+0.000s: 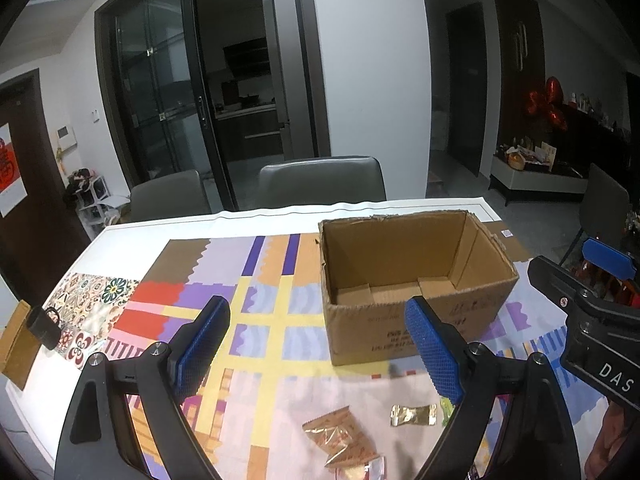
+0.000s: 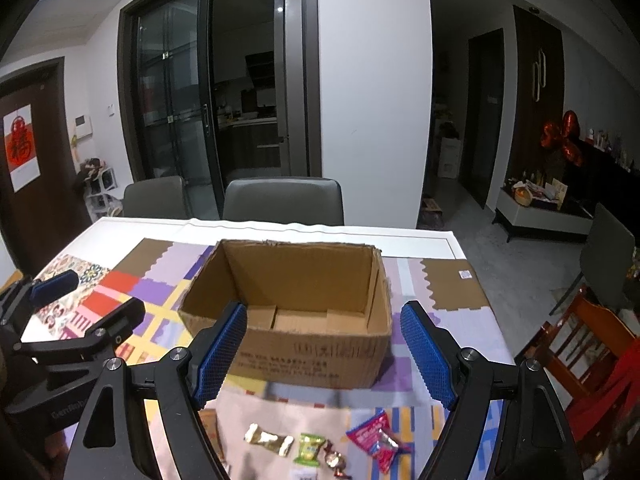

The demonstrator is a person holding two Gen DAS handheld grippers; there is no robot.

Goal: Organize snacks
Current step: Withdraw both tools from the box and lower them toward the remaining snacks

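Cardboard box (image 2: 288, 312) sits empty and upright on the patterned mat (image 1: 260, 320); snacks lie loose on the mat on its near side. Left gripper (image 1: 320, 356) spread, nothing between the jaws; right gripper (image 2: 324, 356) likewise spread and empty. Best approach, probably: drop onto 1 wrapper at a time, pads straddling its short axis, lift clear of the box rim before release. Right wrist view shows the green candy (image 2: 308, 448) and pink packet (image 2: 378, 440); left wrist view shows only the orange packet (image 1: 340, 436) and gold wrapper (image 1: 414, 415) clearly.
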